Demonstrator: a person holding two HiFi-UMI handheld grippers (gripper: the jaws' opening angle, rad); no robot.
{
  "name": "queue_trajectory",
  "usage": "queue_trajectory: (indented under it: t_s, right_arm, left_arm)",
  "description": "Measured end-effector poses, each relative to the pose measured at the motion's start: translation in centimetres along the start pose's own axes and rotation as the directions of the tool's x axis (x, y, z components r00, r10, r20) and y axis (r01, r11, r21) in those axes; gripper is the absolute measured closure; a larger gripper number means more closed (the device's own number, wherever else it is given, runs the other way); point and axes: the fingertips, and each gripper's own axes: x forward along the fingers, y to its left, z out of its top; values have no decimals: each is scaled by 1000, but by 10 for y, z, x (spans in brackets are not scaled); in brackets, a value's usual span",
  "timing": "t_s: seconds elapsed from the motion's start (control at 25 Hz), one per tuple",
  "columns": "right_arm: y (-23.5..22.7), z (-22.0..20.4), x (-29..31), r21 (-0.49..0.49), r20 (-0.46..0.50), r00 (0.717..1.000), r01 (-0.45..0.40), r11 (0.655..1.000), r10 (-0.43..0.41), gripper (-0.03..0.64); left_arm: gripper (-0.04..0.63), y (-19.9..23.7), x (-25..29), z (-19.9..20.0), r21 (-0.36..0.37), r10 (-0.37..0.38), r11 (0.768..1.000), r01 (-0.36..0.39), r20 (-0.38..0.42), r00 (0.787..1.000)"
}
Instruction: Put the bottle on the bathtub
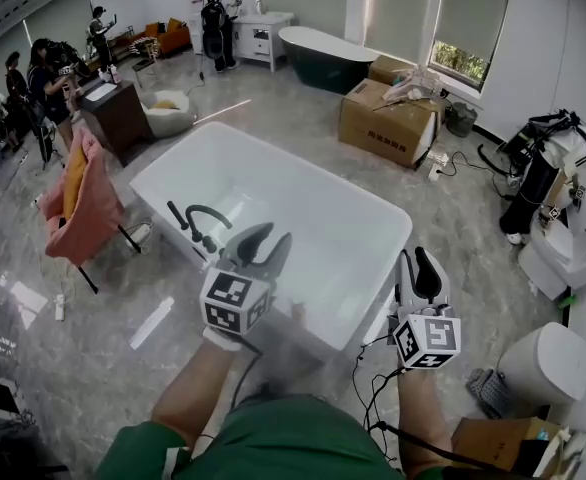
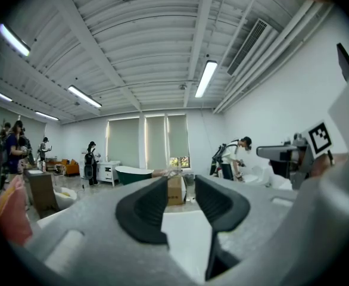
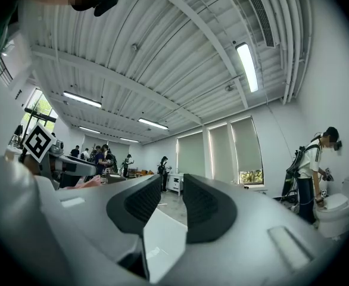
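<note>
- Left gripper [image 1: 274, 240] is in my left hand, above the near edge of the white bathtub [image 1: 163, 173]. Its jaws point out over the tub.
- In the left gripper view, the left gripper [image 2: 181, 186] has its jaws apart. Nothing sits between them. I only see the room through the gap.
- My right gripper [image 1: 417, 264] hangs just past the near right corner of the bathtub.
- In the right gripper view, the right gripper [image 3: 171, 186] has its jaws a little apart, with a thin gap. It holds nothing.
- A black tap [image 1: 202, 219] stands on the near edge of the bathtub, just left of the left gripper.
- The bathtub is in the middle of the floor. Its inside looks bare and white.
- I cannot tell where the bottle is.
- A pink chair [image 1: 85, 203] stands off the left end of the tub.
- A brown box [image 1: 383, 120] lies beyond the far right corner.
- A dark tub [image 1: 323, 58] sits by the far wall.
- A white toilet [image 1: 558, 363] is at my right.
- Some people [image 1: 43, 78] stand in the far left of the room.
</note>
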Motion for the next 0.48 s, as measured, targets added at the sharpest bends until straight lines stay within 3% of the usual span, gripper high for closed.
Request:
queue_trajectory:
  t_s: [0.48]
  right_arm:
    - [-11, -5, -2, 1, -4, 1000, -20, 1000, 20, 502]
  left_arm:
    - [454, -10, 2, -5, 22, 23, 999, -23, -10, 1000]
